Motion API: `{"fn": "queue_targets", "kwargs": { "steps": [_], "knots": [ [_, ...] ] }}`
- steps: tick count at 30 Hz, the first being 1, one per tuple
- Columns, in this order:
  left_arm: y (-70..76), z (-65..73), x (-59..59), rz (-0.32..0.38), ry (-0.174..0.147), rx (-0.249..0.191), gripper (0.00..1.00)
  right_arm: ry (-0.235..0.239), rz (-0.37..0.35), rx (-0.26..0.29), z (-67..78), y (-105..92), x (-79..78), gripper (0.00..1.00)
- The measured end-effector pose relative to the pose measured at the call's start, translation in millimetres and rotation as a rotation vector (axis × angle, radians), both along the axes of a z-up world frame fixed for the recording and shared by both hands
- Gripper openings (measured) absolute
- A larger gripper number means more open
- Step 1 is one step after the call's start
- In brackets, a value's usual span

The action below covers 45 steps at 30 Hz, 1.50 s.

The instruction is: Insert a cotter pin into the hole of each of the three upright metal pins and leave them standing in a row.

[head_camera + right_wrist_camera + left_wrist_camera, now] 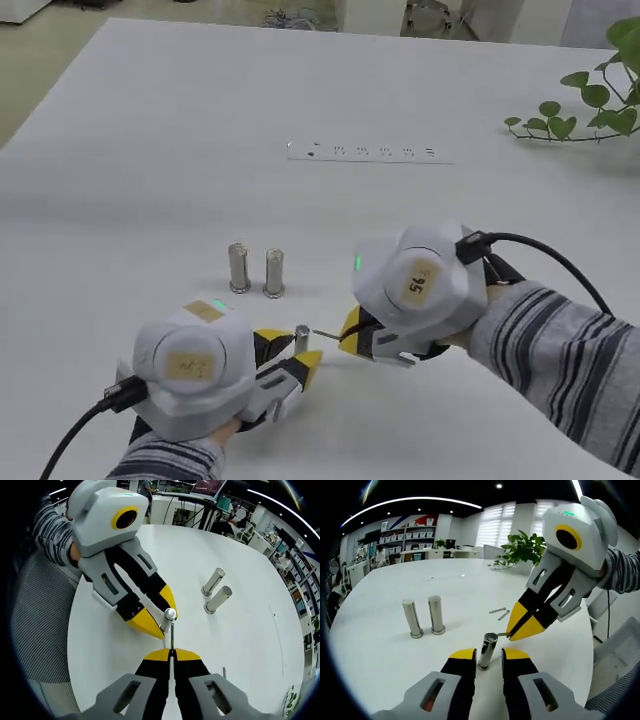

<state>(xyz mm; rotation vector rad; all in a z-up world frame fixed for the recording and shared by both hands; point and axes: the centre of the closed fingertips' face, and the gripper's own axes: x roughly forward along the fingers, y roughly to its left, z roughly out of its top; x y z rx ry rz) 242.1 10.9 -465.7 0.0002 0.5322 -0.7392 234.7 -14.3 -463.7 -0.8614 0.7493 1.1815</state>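
Head view: the left tongs [295, 358] come in from the lower left, held in a hand low over the bench [200, 150], and point right and slightly away. The right tongs [348, 336] come in from the right on a striped sleeve [570, 370] and point left. The two sets of tips meet nose to nose.

Left tongs: closed on the sides of one pin [302, 336], around its lower half. The pin stands base down on the bench and leans slightly in the left gripper view.

Right tongs: pressed together on a cotter pin [171, 637], which projects straight ahead from the tips. Its far end reaches the pin just below the top. Whether it has entered the hole cannot be told.

Two more pins [239, 268] [274, 273] stand upright side by side, not touching, beyond the left tongs and clear of both tongs. Spare cotters [498, 611] lie flat on the bench. A power strip [365, 151] and a plant [600, 100] sit farther back.
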Motion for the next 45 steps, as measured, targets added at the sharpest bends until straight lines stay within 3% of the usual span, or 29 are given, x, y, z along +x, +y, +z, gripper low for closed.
{"fn": "queue_targets", "kwargs": {
  "steps": [13, 22, 33, 39, 45],
  "knots": [
    [0.9, -8.0, 2.1, 0.006, 0.012, 0.024, 0.08, 0.009, 0.021, -0.005, -2.0, 3.0, -2.1, 0.0],
    [1.3, -8.4, 2.1, 0.009, 0.008, 0.034, 0.06, -0.011, 0.037, -0.019, 1.9, 5.3, -1.2, 0.0],
    [1.4, -9.2, 2.0, -0.021, -0.031, 0.089, 0.05, -0.066, 0.092, -0.062, 7.5, 4.6, 0.7, 0.0],
    [-0.7, -9.4, 1.4, -0.031, -0.042, 0.104, 0.05, -0.054, 0.112, -0.065, 4.4, 5.8, -3.5, 0.0],
    [-1.7, -9.8, 1.2, -0.043, -0.053, 0.118, 0.05, -0.075, 0.133, -0.071, 8.5, 6.9, -0.4, 0.0]
  ]
}}
